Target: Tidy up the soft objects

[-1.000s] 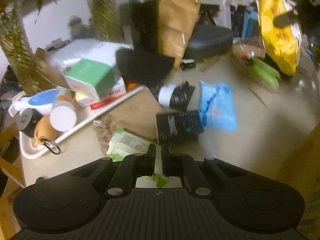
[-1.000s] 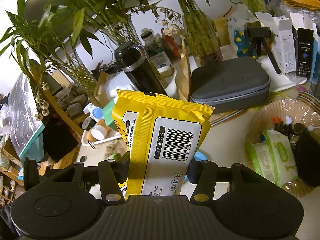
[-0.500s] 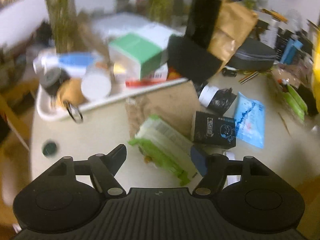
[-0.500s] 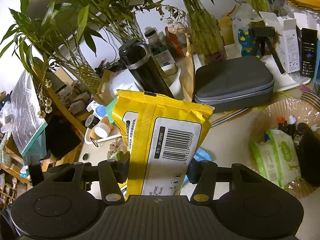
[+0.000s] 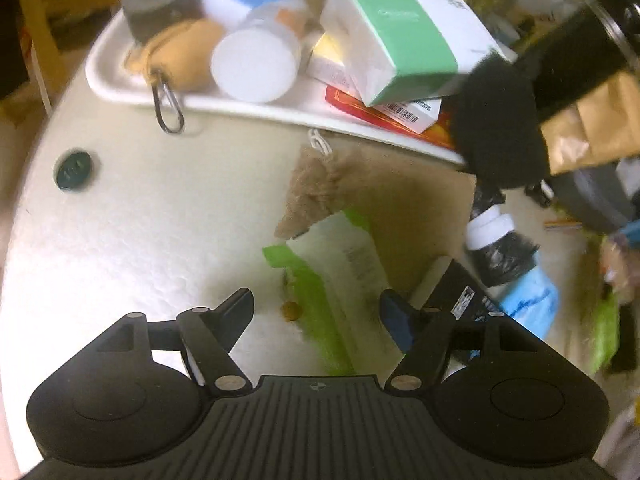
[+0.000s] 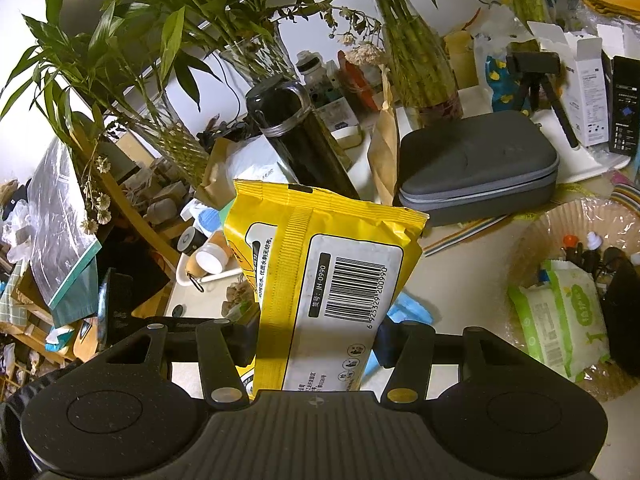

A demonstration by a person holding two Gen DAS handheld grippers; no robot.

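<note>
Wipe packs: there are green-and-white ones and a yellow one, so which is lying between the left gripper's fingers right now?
The green-and-white pack on the white table, untouched between the open left gripper. The yellow pack is clamped upright in the right gripper; another green pack sits in the basket.

Pale round tabletop (image 5: 140, 216) under warm indoor light; white wall (image 6: 304, 36) behind glass vases of leafy plants (image 6: 132, 52); wooden shelving (image 6: 36, 320) at left.

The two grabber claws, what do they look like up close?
Both look alike. The left gripper and the right gripper are matte black plastic, with a ribbed middle plate bearing a tiny round emblem, a big round disc on each side, thin linkage bars with silvery or brassy pins, and blue-tinted fingertips. No cables or sleeves show.
</note>
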